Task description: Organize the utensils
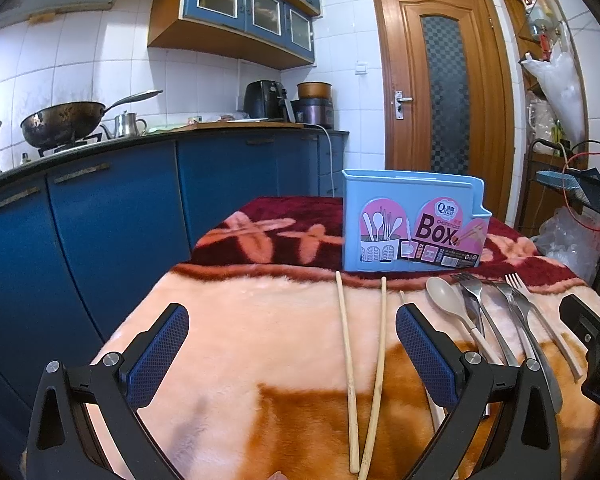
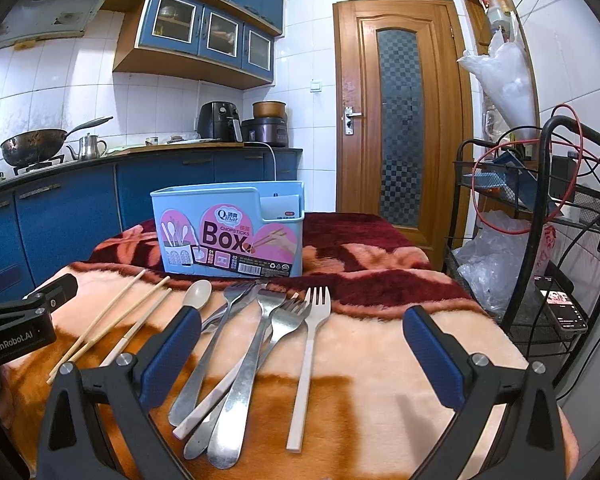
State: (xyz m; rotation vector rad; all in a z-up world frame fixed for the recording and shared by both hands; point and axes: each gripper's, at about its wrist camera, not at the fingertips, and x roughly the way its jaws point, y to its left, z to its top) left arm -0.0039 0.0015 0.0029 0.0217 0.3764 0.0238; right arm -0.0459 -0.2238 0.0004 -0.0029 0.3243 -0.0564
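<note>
On the far half of the table, a light-blue box (image 2: 228, 232) is standing upright on the blanket (image 2: 380, 344), its pink label reading "CHOPSTICKS Box" and facing the cameras. It is sitting on the dark red band of the blanket, just beyond the row of utensils.

Nearer, on the peach and orange part, the utensils are lying in a loose row with their heads pointing toward the box. At the left, two chopsticks (image 1: 348, 320) are lying side by side, close together and crossing near their near ends; in the right wrist view more sticks are showing there (the exact count is hard to tell). Right of them a beige spoon (image 2: 198, 294) is lying, its handle partly hidden behind a finger of the right gripper. Next, the metal forks (image 2: 256, 320) are overlapping in a pile, handles fanning toward the near edge. A white fork (image 2: 310, 344) is lying furthest right, touching the pile at its tines, its handle apart.

The left gripper (image 1: 292, 344) is hovering over the near left of the table, released, its blue pads (image 1: 156, 360) spread wide with the chopsticks showing between them. The right gripper (image 2: 302, 356) is likewise hanging wide open above the forks, grasping nothing.

Behind the table, blue cabinets (image 2: 68, 216) and a wooden door (image 2: 400, 120) are showing; a wire rack (image 2: 548, 240) is standing at the right.
</note>
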